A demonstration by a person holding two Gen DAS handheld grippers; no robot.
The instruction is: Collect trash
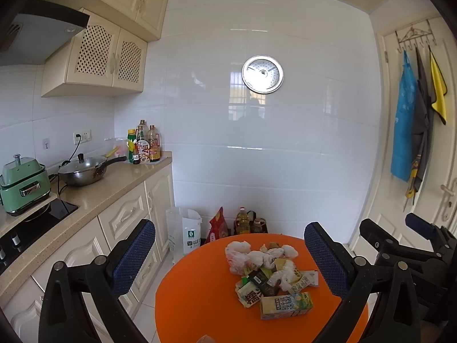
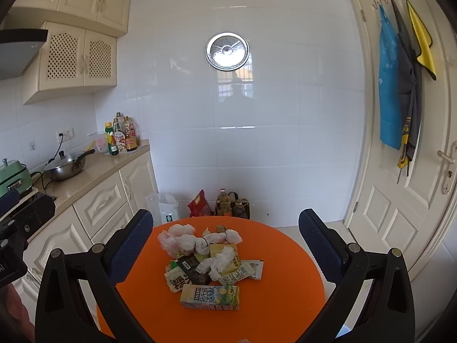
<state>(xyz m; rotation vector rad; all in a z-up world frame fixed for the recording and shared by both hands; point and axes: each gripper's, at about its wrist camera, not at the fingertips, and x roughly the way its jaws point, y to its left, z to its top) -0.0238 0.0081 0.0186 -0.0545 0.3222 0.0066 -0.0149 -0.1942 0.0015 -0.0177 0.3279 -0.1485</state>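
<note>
A pile of trash lies on a round orange table [image 1: 194, 300] [image 2: 285, 285]. It holds crumpled white plastic bags [image 1: 251, 254] [image 2: 182, 238], crumpled tissue [image 2: 221, 260], a dark wrapper [image 2: 194, 268], flattened packets and a yellow-green milk carton [image 1: 285, 305] [image 2: 210, 296] lying at the near side. My left gripper [image 1: 230, 253] is open and empty, held above the near side of the table. My right gripper [image 2: 225, 241] is open and empty, above the pile. The right gripper's body also shows at the right of the left wrist view [image 1: 400, 245].
A kitchen counter [image 1: 114, 183] runs along the left with a wok [image 1: 85, 168], a green appliance [image 1: 24, 185] and sauce bottles [image 1: 145, 145]. Bags and oil bottles [image 2: 225, 203] stand on the floor by the white tiled wall. A door [image 2: 400, 171] with hanging aprons is right.
</note>
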